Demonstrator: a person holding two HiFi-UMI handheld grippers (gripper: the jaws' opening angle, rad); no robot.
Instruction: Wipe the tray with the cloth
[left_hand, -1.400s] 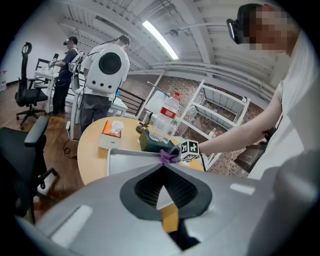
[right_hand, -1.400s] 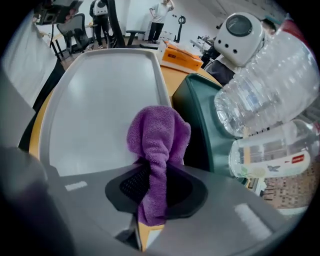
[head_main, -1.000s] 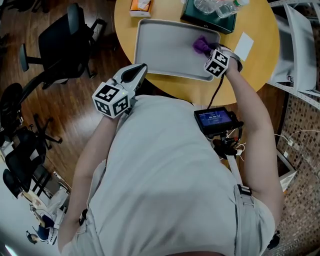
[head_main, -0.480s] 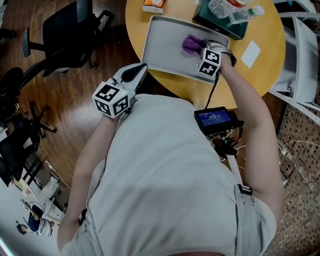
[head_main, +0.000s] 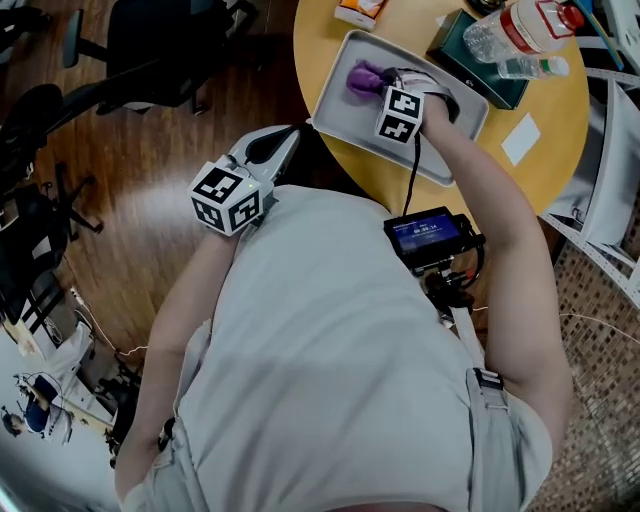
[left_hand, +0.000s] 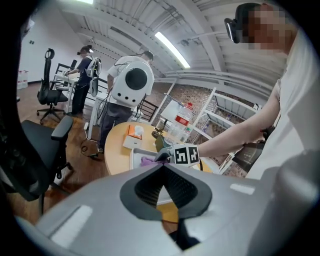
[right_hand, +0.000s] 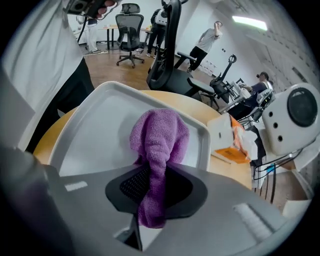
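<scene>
A grey tray lies on the round wooden table, near its edge. My right gripper is shut on a purple cloth and presses it onto the tray's far left part. In the right gripper view the cloth bunches out ahead of the jaws onto the tray, near its far rim. My left gripper hangs off the table by the person's chest, shut and holding nothing. In the left gripper view, beyond its gripper, the tray and the cloth show small.
An orange tissue box sits beyond the tray, a dark green box with plastic bottles at the right, a white card nearer. Office chairs stand on the wood floor to the left. People stand farther off in the room.
My right gripper has dragged the cloth leftwards along the tray's far side, from its right corner to its left part. The left gripper has stayed put.
</scene>
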